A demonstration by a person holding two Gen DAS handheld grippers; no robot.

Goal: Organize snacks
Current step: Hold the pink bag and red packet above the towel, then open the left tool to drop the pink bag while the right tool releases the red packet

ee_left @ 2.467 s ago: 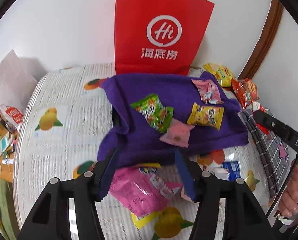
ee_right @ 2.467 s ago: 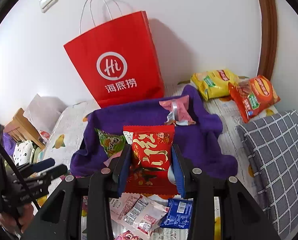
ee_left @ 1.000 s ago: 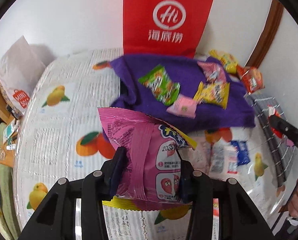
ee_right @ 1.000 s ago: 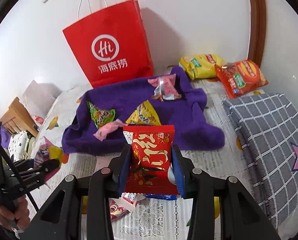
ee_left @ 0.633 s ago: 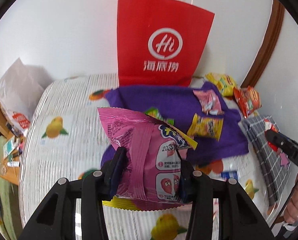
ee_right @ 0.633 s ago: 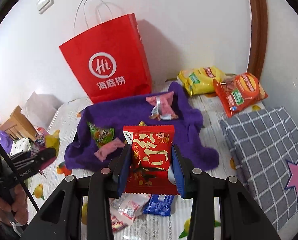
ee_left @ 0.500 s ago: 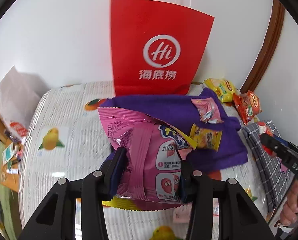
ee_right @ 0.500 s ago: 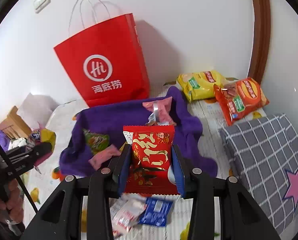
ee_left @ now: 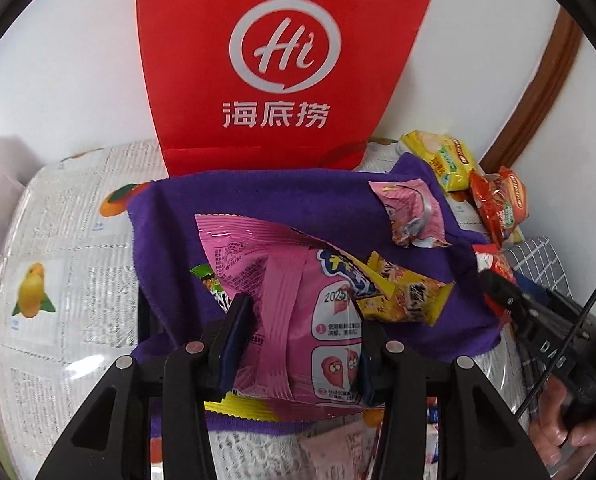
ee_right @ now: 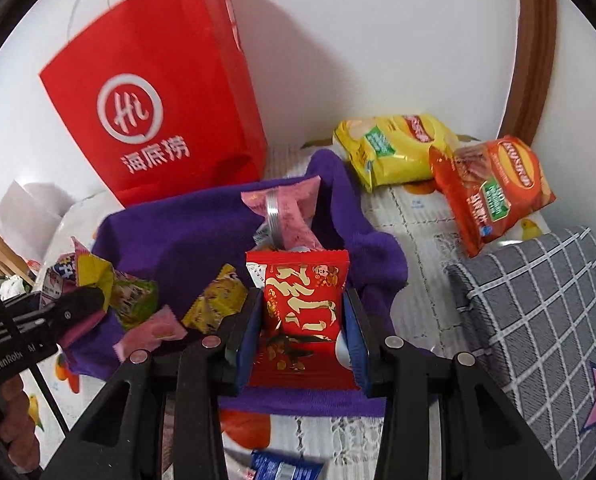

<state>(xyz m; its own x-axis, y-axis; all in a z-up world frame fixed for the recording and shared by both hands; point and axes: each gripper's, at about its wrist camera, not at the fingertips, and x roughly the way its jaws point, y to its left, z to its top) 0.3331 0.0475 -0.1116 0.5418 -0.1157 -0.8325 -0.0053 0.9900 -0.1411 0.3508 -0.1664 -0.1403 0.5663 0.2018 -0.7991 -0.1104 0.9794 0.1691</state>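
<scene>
My left gripper [ee_left: 301,344] is shut on a pink snack bag [ee_left: 282,300] and holds it over the near left part of the purple towel [ee_left: 278,204]. My right gripper [ee_right: 301,332] is shut on a red snack packet [ee_right: 301,308] over the towel's near right part [ee_right: 202,232]. On the towel lie a pink wrapped snack [ee_right: 290,216], a yellow packet [ee_right: 214,300], a green packet [ee_right: 132,300] and a small pink candy [ee_right: 150,336]. The left gripper with its bag shows at the left of the right wrist view [ee_right: 78,304].
A red paper bag [ee_left: 282,60] stands against the wall behind the towel. A yellow chip bag [ee_right: 393,148] and an orange chip bag [ee_right: 489,188] lie at the back right. A grey checked cushion [ee_right: 537,300] is on the right. A blue packet [ee_right: 282,468] lies in front.
Both grippers have moved forward over the purple towel, each still holding its packet. Earlier the left gripper closed on the pink bag and lifted it off the table.
</scene>
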